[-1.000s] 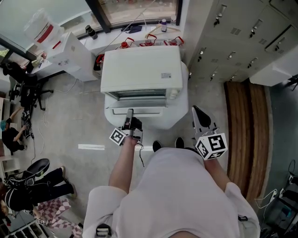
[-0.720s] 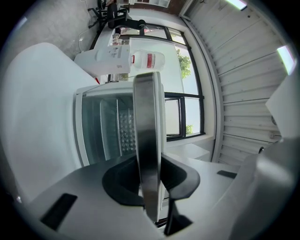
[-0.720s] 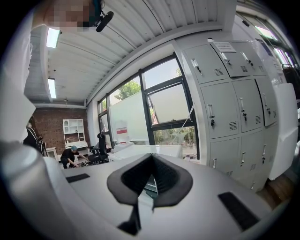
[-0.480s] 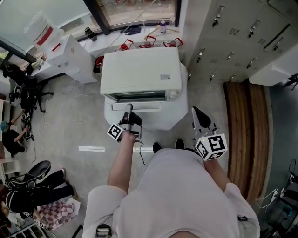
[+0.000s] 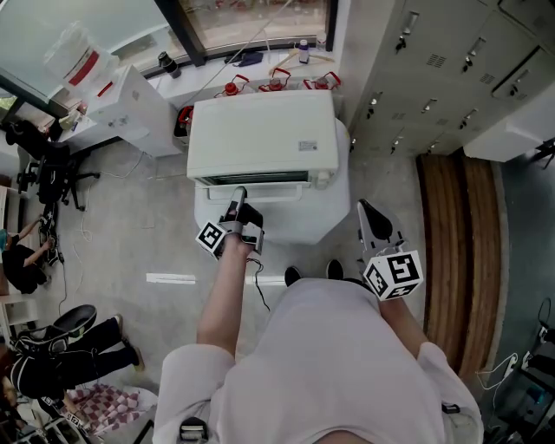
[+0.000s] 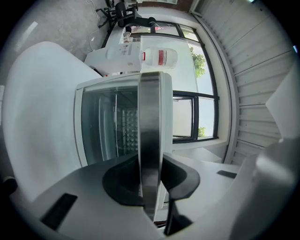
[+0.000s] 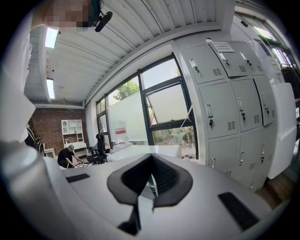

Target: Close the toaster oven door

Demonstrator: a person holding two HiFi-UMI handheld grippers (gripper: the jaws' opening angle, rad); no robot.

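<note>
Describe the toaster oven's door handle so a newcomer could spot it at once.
Start at the white toaster oven on the white stand by the window. Across its glass door runs the handle, a bar clamped in the left gripper; it alone is bare shiny metal amid white casing.

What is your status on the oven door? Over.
Left gripper shut on door handle. Right gripper shut, empty, off to the side. Toaster oven door nearly closed. Nothing blocks it.
</note>
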